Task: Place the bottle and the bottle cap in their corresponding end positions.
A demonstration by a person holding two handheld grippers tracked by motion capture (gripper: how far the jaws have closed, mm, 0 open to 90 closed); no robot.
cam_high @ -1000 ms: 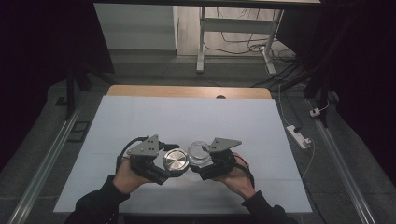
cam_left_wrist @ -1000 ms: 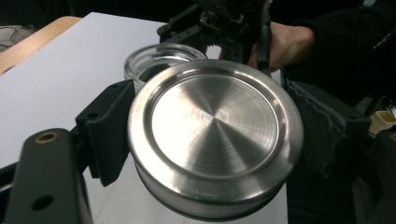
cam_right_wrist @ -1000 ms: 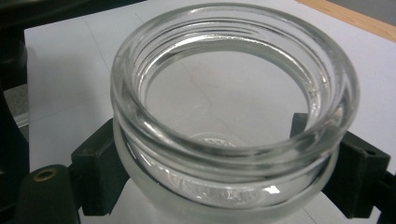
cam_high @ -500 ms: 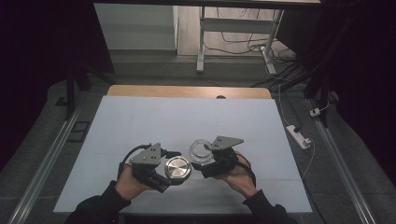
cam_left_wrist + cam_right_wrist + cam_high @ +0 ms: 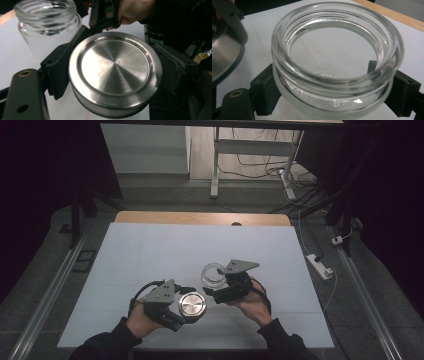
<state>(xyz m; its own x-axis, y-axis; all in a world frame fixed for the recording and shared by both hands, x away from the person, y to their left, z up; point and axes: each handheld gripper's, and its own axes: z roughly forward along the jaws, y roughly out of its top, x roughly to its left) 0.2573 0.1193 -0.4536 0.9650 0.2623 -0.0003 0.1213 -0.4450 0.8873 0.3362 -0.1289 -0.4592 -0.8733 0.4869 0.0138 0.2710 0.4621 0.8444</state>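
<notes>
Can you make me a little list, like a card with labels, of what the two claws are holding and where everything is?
Left claw: shut on the round shiny metal lid, held off the table
Right claw: shut on the clear glass jar below its threaded rim
Jar: open on top, looks empty inside
Lid and jar: apart, lid to the left of the jar and nearer the person
Surface: white table with a wooden far edge

A white table top (image 5: 150, 255) covers most of the high view, with a strip of bare wood (image 5: 200, 217) along its far edge. Beyond it stands a metal frame leg (image 5: 216, 165) on a grey floor, with loose cables (image 5: 260, 162) lying behind. To the right of the table, a white power strip (image 5: 320, 266) lies on the floor, its cord running off.
</notes>
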